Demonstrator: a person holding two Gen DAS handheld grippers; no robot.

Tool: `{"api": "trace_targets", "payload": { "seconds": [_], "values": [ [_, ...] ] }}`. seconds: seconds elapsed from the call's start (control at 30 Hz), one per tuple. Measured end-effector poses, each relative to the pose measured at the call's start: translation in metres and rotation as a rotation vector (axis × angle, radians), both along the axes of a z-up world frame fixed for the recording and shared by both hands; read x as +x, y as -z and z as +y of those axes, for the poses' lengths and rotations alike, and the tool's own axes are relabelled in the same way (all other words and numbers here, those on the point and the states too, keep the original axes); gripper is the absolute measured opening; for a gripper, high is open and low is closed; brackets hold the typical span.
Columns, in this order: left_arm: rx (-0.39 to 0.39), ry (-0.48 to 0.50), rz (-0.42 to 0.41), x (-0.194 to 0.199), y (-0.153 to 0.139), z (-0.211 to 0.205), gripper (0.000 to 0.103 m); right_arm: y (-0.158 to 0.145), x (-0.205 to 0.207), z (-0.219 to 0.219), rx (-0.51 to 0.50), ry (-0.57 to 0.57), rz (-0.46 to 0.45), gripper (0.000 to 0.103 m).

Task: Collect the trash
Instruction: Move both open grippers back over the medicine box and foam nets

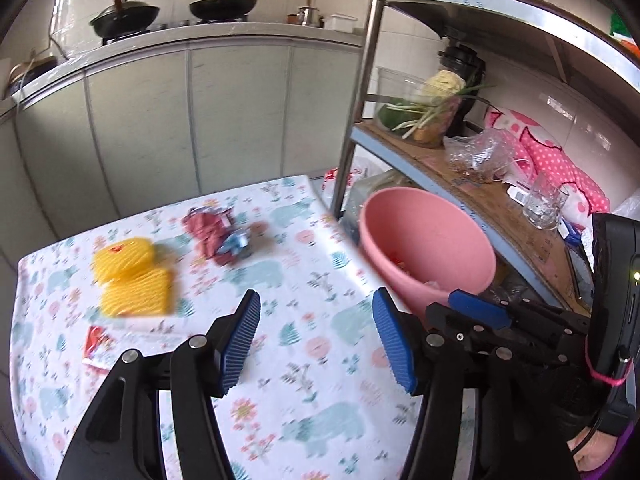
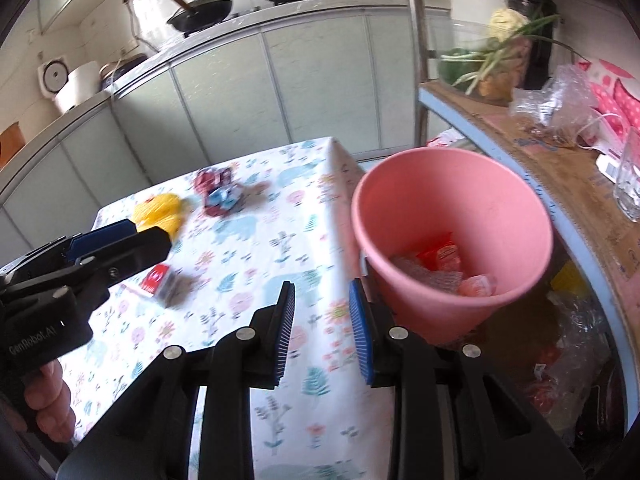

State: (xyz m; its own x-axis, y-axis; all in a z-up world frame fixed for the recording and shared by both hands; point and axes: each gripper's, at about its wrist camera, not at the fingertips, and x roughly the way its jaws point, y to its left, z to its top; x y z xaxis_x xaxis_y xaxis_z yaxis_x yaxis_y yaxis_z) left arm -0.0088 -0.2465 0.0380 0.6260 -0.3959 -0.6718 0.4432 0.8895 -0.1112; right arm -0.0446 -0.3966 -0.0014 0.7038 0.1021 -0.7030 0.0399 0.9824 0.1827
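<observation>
Left hand-held gripper (image 1: 316, 340) hovered wide open, empty, over counter (image 1: 304, 400); right hand-held gripper (image 2: 322, 332) half-open, empty. Yellow foam netting (image 1: 132, 280), wrappers (image 1: 218, 236) awaited; best approach low, straddle, then pink bin (image 2: 452, 240).

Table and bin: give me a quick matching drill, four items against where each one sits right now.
Items:
1. yellow foam net
2. crumpled maroon wrapper
3. red sauce packet
4. drinking glass

Places:
A. inside the pink bin
B. on the cardboard-lined shelf
C. far-left part of the tablecloth
D. far side of the tablecloth, middle

Pairs: 1-C, 2-D, 3-A, 4-B
</observation>
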Motion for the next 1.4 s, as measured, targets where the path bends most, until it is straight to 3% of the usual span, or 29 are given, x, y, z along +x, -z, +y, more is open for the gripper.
{"api": "trace_targets", "payload": {
  "seconds": [0.53,0.7,0.77,0.87,1.17,1.4],
  "values": [
    [0.018,-0.155,0.051,-0.03,0.013,0.099,0.058,0.007,-0.006,0.07,0.014,-0.174,0.037,0.029],
    [0.026,-0.221,0.08,-0.036,0.023,0.137,0.058,0.008,-0.001,0.103,0.021,-0.322,0.043,0.03],
    [0.031,-0.253,0.097,-0.037,0.029,0.153,0.058,0.005,0.003,0.119,0.011,-0.393,0.037,0.037],
    [0.027,-0.297,0.129,-0.037,0.039,0.174,0.058,-0.003,0.01,0.142,-0.003,-0.483,0.019,0.04],
    [0.001,-0.355,0.168,-0.026,0.046,0.205,0.058,-0.004,0.053,0.194,-0.222,-0.695,0.054,0.042],
    [-0.003,-0.365,0.19,-0.008,0.043,0.213,0.058,0.018,0.091,0.207,-0.3,-0.806,0.145,0.042]
  ]
}}
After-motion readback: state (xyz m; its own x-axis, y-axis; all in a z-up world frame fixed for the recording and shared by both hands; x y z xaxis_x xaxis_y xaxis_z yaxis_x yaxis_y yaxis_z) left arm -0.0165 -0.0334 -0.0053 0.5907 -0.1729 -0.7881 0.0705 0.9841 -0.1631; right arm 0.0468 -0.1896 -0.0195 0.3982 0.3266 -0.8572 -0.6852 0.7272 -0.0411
